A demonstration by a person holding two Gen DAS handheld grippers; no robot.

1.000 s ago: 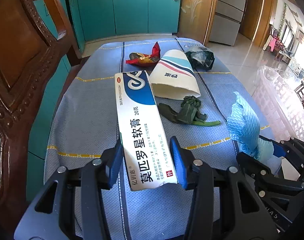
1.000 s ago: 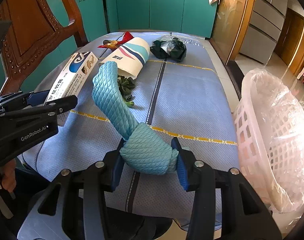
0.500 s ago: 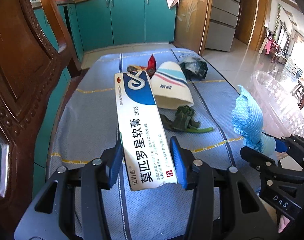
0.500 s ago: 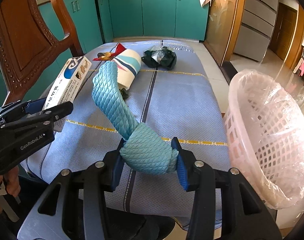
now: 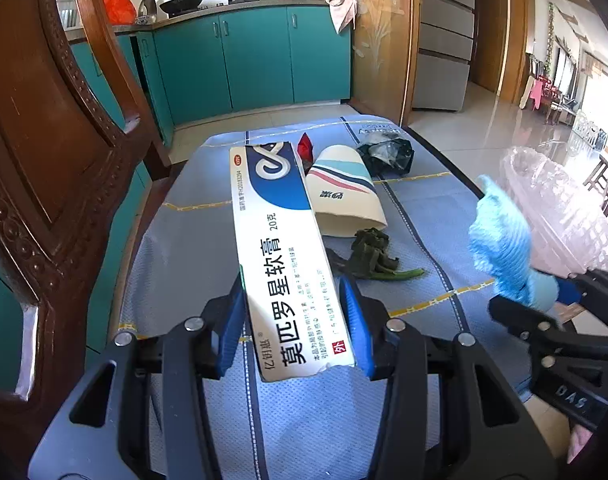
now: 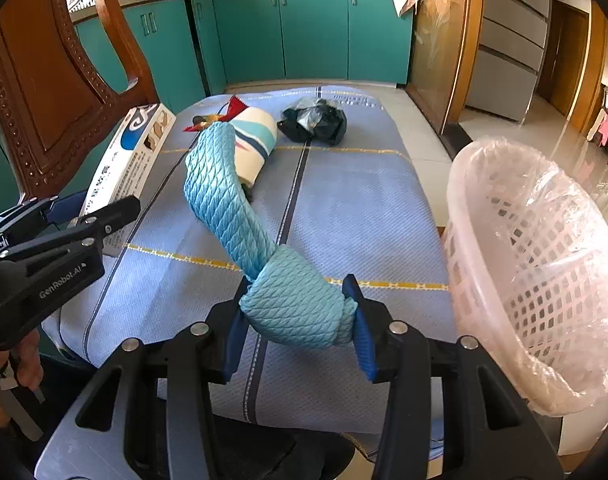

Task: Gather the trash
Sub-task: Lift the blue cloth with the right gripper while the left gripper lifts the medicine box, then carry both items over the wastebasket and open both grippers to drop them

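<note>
My left gripper [image 5: 294,326] is shut on a long white and blue ointment box [image 5: 280,248], held above the table; the box also shows in the right wrist view [image 6: 128,164]. My right gripper [image 6: 300,322] is shut on a blue foam net sleeve [image 6: 232,208], which also shows in the left wrist view [image 5: 503,244]. A pink lined trash basket [image 6: 543,264] stands at the table's right side. On the blue tablecloth [image 6: 343,208] lie a striped paper cup [image 5: 343,196], wilted greens [image 5: 373,256], a red wrapper [image 5: 305,147] and a dark crumpled bag [image 6: 313,122].
A carved wooden chair back [image 5: 44,168] stands close on the left. Teal kitchen cabinets [image 5: 256,56] are behind the table. A tiled floor and a fridge [image 5: 443,36] lie to the right.
Both grippers have risen and drawn back a little with their loads. The view now takes in more of the kitchen and the basket.
</note>
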